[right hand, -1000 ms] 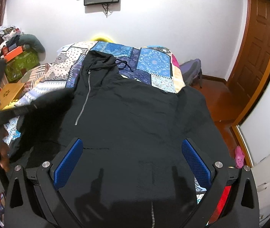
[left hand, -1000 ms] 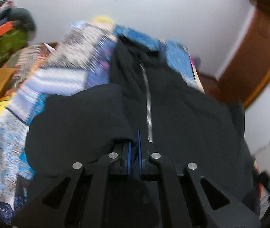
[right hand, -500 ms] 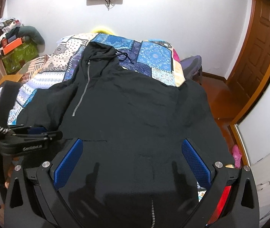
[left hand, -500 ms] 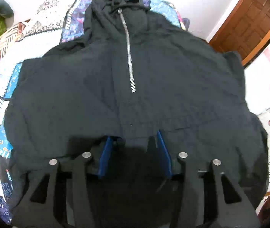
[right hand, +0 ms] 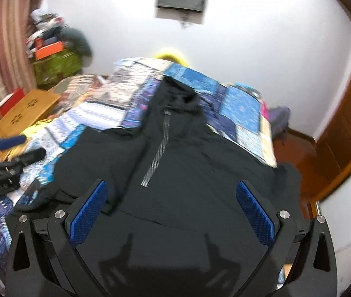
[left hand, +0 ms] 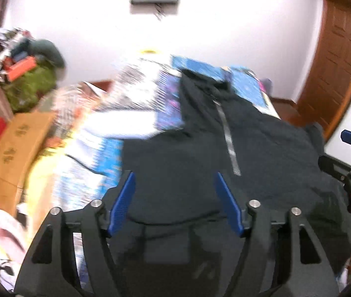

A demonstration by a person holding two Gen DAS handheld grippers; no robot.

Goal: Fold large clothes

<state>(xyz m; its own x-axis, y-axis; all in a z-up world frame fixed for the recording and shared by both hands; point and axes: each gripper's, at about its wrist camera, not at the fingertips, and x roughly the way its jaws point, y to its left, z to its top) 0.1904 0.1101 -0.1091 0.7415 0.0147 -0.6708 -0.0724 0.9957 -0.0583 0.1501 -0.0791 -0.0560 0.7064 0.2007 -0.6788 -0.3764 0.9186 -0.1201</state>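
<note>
Between folds: black hoodie (right hand: 175, 173) spread on the bed (right hand: 239, 106)

Left gripper (left hand: 175, 200) has just been opening, fingers released with nothing between them; right gripper (right hand: 173, 212) gapes empty too. Through blur, the left sleeve seems folded inward. Next, probably grasp the right sleeve. Zipper up, hood toward the wall.

Left hand-held gripper (left hand: 175, 198) jaws just opened, nothing clamped; black hoodie (left hand: 262, 148) spread on patchwork bedspread (left hand: 96, 153).
</note>
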